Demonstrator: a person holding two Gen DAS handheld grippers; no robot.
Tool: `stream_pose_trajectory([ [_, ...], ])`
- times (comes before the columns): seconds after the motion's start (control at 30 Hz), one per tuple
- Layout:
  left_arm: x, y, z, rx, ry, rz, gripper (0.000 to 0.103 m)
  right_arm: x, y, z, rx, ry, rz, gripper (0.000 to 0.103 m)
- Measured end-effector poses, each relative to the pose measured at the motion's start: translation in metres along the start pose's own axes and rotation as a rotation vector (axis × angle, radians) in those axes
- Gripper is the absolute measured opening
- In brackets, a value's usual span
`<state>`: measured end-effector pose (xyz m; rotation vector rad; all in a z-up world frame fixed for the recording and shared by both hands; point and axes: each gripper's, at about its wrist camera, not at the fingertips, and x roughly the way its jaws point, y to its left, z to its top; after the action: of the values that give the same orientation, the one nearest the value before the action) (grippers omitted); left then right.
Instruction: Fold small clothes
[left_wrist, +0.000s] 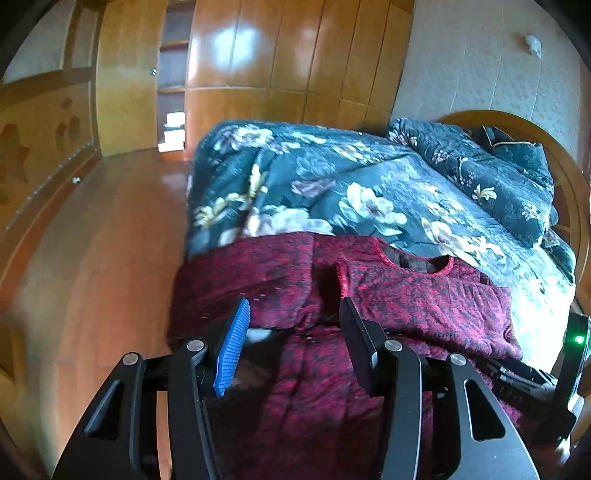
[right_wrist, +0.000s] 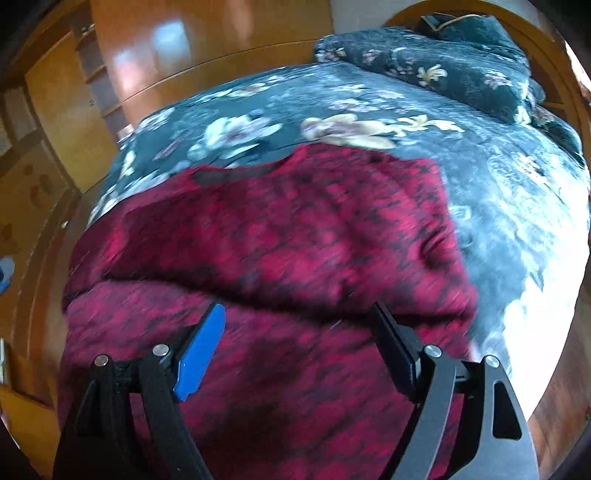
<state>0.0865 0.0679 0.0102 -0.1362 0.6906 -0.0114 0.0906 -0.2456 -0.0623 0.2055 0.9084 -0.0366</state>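
Note:
A dark red patterned garment (left_wrist: 406, 295) lies on the bed, its neckline at the far side. In the left wrist view one part is folded over the body. My left gripper (left_wrist: 295, 306) is open and empty just above the garment's near part. The right wrist view, which is blurred, shows the garment (right_wrist: 280, 236) spread wide with a fold ridge across it. My right gripper (right_wrist: 297, 310) is open and empty over the near part, close to that ridge. The right gripper's body also shows in the left wrist view (left_wrist: 532, 380) at the right edge.
The bed carries a dark green floral quilt (left_wrist: 332, 184) with a rolled quilt and pillow (left_wrist: 498, 173) at the wooden headboard. A wooden wardrobe (left_wrist: 277, 55) stands behind, and wooden floor (left_wrist: 110, 240) lies to the left of the bed.

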Motion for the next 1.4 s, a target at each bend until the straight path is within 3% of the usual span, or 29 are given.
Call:
stream_pose_trajectory([
  [0.33, -0.026, 0.025, -0.009, -0.009, -0.028, 0.018, 0.05, 0.01, 0.059, -0.033, -0.111, 0.066, 0.063, 0.082],
  [0.43, -0.016, 0.042, -0.015, -0.067, 0.024, -0.031, 0.064, 0.02, 0.068, -0.043, -0.126, 0.09, 0.053, 0.085],
  [0.57, 0.016, 0.1, -0.035, -0.325, 0.148, -0.142, 0.064, 0.028, 0.064, -0.048, -0.1, 0.086, 0.06, 0.088],
  [0.67, 0.053, 0.171, -0.068, -0.671, 0.252, -0.246, 0.064, 0.032, 0.062, -0.049, -0.094, 0.091, 0.063, 0.09],
  [0.77, 0.078, 0.221, -0.1, -0.929, 0.286, -0.307, 0.064, 0.035, 0.062, -0.049, -0.098, 0.088, 0.058, 0.091],
  [0.93, 0.123, 0.258, -0.137, -1.274, 0.295, -0.422, 0.064, 0.039, 0.062, -0.05, -0.101, 0.086, 0.054, 0.092],
  [1.13, 0.186, 0.262, -0.164, -1.58, 0.321, -0.487, 0.072, 0.043, 0.063, -0.05, -0.1, 0.091, 0.057, 0.093],
  [1.4, 0.246, 0.281, -0.186, -1.805, 0.308, -0.438, 0.072, 0.049, 0.063, -0.047, -0.109, 0.105, 0.054, 0.096],
])
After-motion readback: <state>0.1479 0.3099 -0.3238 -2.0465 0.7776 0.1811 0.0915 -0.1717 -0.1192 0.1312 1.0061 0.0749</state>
